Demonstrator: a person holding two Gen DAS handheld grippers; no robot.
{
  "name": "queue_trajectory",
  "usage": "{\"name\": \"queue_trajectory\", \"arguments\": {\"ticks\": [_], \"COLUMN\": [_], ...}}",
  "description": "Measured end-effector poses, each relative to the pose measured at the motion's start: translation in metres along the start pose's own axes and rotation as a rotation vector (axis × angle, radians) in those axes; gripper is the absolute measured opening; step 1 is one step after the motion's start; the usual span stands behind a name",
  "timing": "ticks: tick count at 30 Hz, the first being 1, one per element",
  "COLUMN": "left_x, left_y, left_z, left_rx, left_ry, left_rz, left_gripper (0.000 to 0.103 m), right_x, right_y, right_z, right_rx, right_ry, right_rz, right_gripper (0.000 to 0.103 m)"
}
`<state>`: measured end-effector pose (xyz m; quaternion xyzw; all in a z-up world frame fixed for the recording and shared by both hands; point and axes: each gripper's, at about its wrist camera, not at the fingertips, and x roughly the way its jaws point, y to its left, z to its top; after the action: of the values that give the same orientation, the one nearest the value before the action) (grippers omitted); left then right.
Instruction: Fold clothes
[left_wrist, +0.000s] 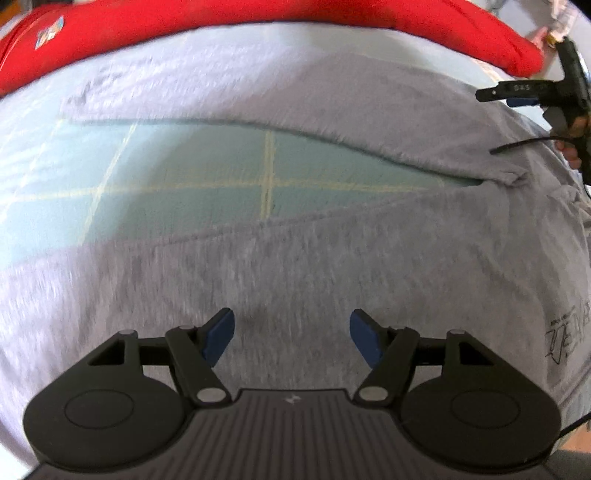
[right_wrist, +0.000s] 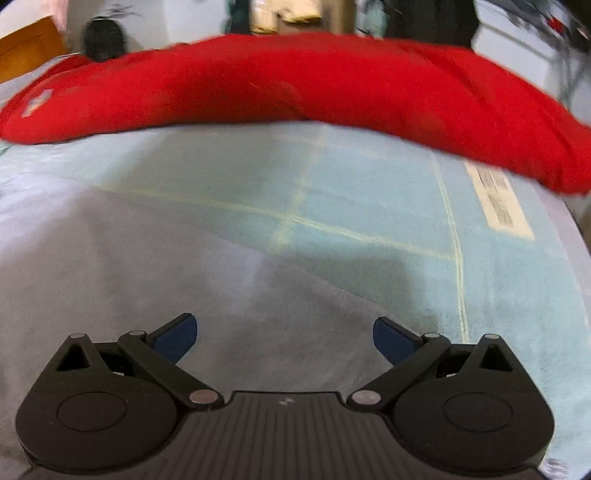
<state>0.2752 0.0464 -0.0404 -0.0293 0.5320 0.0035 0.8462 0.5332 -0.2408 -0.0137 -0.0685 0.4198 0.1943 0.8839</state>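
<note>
Grey shirt: the grey shirt lies spread over the light blue cloth, with one sleeve stretched out across the far side and a patch of the blue cloth showing between sleeve and body.
Print: a small dark logo sits on the shirt near its right edge in the left view.
Left tongs: the left gripper hangs over the body of the grey shirt, its blue pads spread apart, nothing between them.
Right tongs: the right gripper is also spread wide with nothing pinched, its pads over the edge of the grey shirt where it meets the blue cloth.
Same tool from the other side: in the left view the right gripper shows at the far right, above the shirt, gripped by a hand with a thin black cable trailing off it.
Red garment: a red garment lies in a long band across the far side of the cloth, apart from the grey shirt; a small patch shows on its left end.
Cloth: pale yellow lines cross it in a grid, and a white label lies near its right edge.
Sharpness: both views are blurred.
</note>
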Motion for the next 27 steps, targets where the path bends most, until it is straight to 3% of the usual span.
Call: {"name": "queue_trajectory", "arguments": {"ticks": [3,8,12,15,16,20,22,27], "left_x": [-0.007,-0.014,-0.013,-0.016,-0.02,-0.036,-0.044,-0.039], "left_y": [-0.008,-0.014,-0.005,0.014,0.022,0.047,0.052,0.069], "left_z": [-0.002,-0.021,-0.039,-0.058,-0.066,-0.081,-0.075,-0.066], "left_rx": [0.107,0.231,0.243,0.223,0.206,0.12,0.125,0.138], "left_ry": [-0.029,-0.047,-0.014,0.035,0.049,0.111,0.074,-0.003], "left_rz": [0.018,0.022,-0.004,-0.01,-0.019,0.004,0.021,0.045], "left_gripper": [0.07,0.07,0.07,0.072,0.074,0.074,0.074,0.074], "right_x": [-0.043,-0.096,-0.112,-0.102,-0.103,-0.113,-0.123,-0.13], "right_y": [0.017,0.047,0.079,0.096,0.101,0.113,0.135,0.21], "right_z": [-0.017,-0.074,-0.132,-0.167,-0.175,-0.171,-0.162,-0.158], "right_rx": [-0.008,0.007,0.006,0.005,0.001,0.0,-0.09,-0.239], "right_ry": [0.012,0.077,0.164,0.24,0.229,0.225,0.167,0.108], "right_rz": [0.055,0.081,0.071,0.01,-0.014,-0.081,-0.056,0.17], "right_gripper": [0.103,0.103,0.103,0.103,0.103,0.103,0.103,0.103]}}
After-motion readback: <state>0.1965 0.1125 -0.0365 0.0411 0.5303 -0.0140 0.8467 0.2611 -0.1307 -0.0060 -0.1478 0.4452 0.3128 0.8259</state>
